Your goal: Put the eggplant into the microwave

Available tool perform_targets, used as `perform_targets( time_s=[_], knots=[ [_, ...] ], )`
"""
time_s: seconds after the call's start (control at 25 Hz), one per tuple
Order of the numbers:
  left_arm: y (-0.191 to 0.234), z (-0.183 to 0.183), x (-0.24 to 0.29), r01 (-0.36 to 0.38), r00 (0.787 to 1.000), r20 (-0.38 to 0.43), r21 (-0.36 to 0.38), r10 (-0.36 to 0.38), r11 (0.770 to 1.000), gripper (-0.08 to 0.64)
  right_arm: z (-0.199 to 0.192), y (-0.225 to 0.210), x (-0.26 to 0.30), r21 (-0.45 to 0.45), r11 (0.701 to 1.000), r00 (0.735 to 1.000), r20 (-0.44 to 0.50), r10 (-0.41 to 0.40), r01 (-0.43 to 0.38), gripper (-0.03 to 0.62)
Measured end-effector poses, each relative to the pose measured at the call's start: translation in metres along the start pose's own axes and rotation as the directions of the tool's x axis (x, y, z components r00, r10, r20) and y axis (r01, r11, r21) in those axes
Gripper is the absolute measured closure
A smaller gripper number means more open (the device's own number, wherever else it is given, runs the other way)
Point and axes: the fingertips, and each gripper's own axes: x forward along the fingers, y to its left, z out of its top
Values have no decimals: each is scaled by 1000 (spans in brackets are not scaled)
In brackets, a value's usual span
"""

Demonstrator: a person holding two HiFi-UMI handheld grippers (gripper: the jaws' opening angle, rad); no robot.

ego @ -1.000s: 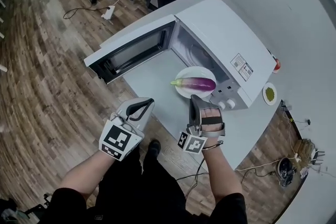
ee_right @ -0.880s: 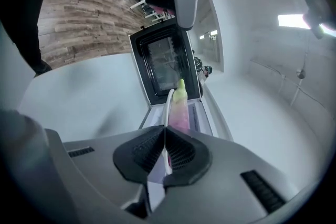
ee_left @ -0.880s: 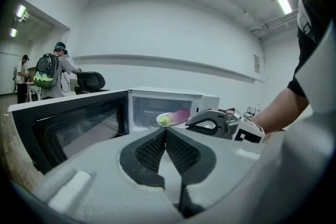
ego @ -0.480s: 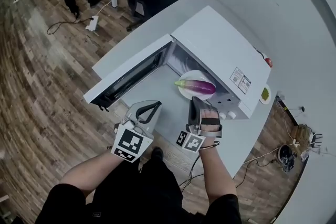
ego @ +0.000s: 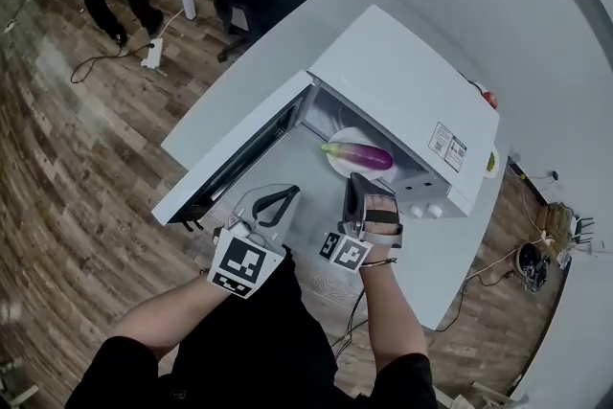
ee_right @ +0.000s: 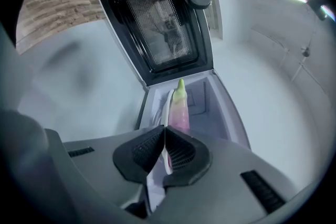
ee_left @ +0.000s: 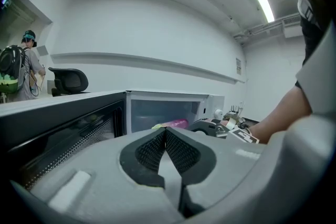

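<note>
Your right gripper [ego: 356,179], jaws pinching the plate [ego: 336,160] rim, eggplant [ego: 359,154] aboard, at microwave [ego: 402,91] mouth; your left gripper [ego: 286,193] closed, empty.

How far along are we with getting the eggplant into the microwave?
Done: the door of the white microwave stands open, and the purple eggplant lies on a round white plate at the cavity's mouth. In hand: the right gripper is shut on the plate's rim; the left gripper is shut and empty. Left: slide the plate fully in and let go.
</note>
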Motion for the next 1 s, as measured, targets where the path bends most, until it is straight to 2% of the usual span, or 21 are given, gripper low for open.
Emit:
perform_targets(
  time_s=[0.76, 1.0],
  knots=[
    [17, -12, 43, 9, 999, -43, 1, -9, 1000, 552, -27, 15, 58, 49, 998, 995, -97, 32, -27, 571],
    [21, -8, 49, -2, 999, -50, 6, 2, 1000, 552, -34, 19, 73, 29, 997, 988, -132, 79, -76, 568]
  ],
)
